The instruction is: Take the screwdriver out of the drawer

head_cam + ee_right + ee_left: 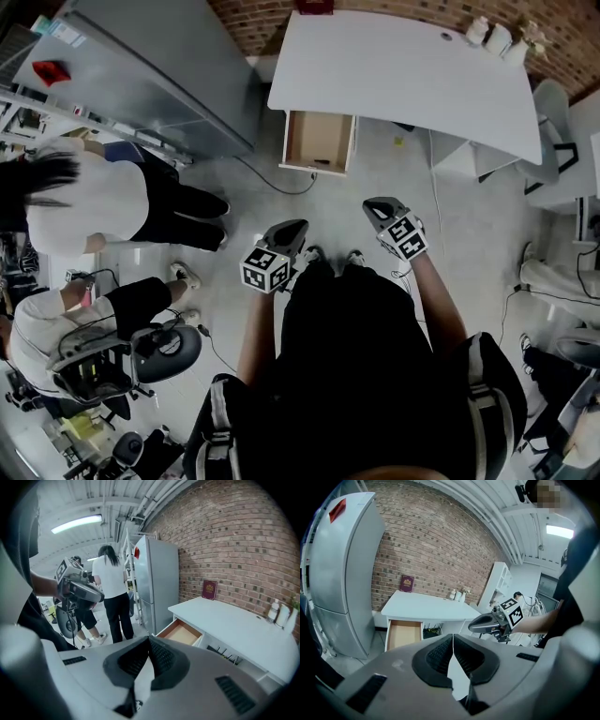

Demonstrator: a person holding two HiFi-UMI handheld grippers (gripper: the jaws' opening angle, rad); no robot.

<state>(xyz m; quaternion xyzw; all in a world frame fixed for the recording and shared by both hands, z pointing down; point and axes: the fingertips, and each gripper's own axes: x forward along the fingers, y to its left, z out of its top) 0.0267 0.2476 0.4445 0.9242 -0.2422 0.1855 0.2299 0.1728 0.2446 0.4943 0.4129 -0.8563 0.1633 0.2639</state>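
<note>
Left tool [453, 636]: jaws pressed together at the tips, nothing between them. Right tool [149, 640]: same, jaws clenched on nothing. Both are held out in front of the standing person, side by side but apart, above the grey floor [375, 169], pointing toward the desk and well short of it. Each tool shows in the other's view, held level.

Left of the person, another person in a white shirt [89, 202] stands bent over; a second one sits lower by a stool.

Further on, the drawer [319, 141] is pulled out from under the left end of the white tabletop [394, 66]. Its bare wooden bottom shows. The screwdriver cannot be made out in it from any view, too far and small.

Tabletop mostly bare; small white bottles [497, 37] at its far right corner, a dark red book [407, 583] upright against the brick wall [436, 541] behind. Silver fridge [159, 66] stands just left of the desk.
</note>
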